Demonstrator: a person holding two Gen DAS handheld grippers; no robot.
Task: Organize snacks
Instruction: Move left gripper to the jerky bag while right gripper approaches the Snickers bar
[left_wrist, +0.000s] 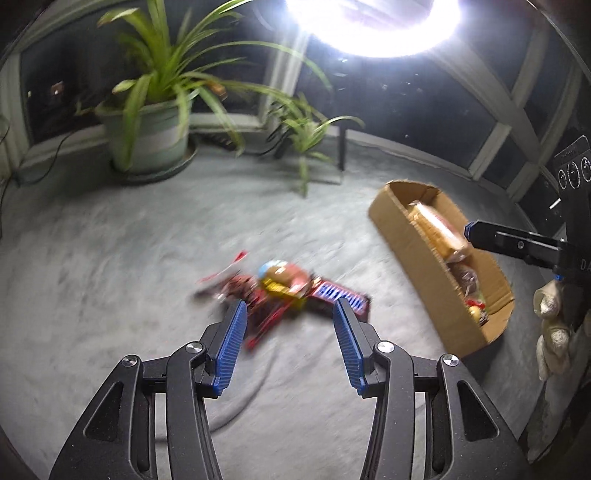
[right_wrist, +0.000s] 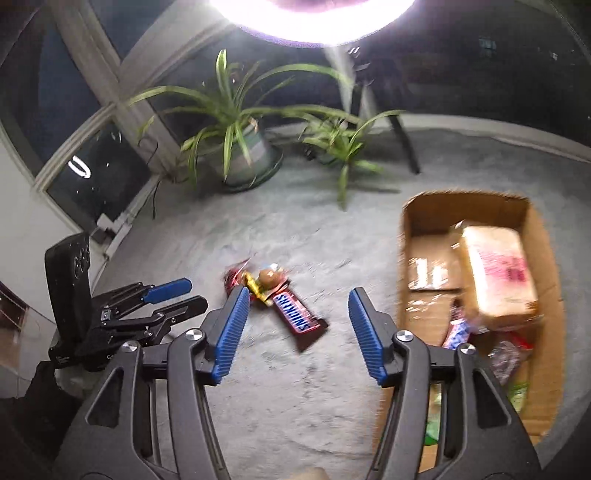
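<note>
Left claw (left_wrist: 288, 306) hanging part-open, nothing between its blue pads, over a small heap of snacks (left_wrist: 280, 284) lying on the grey carpet (left_wrist: 110, 258). Right claw (right_wrist: 297, 295) standing wider, also holding nothing, with a Snickers bar (right_wrist: 297, 314) lying below it. Cardboard box (right_wrist: 410, 221) sitting just right, carrying several packets.

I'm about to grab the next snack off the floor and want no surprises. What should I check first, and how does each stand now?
1. Left gripper empty, jaws apart: ok.
2. Right gripper empty, jaws apart: ok.
3. Snickers bar lies loose on the carpet, outside the box: ok.
4. Small wrapped snacks touch the bar's far end, may get dragged: not ok.
5. Cardboard box open with bare bottom showing: ok.
6. Which way the blurred small wrappers lie: cannot tell.
</note>
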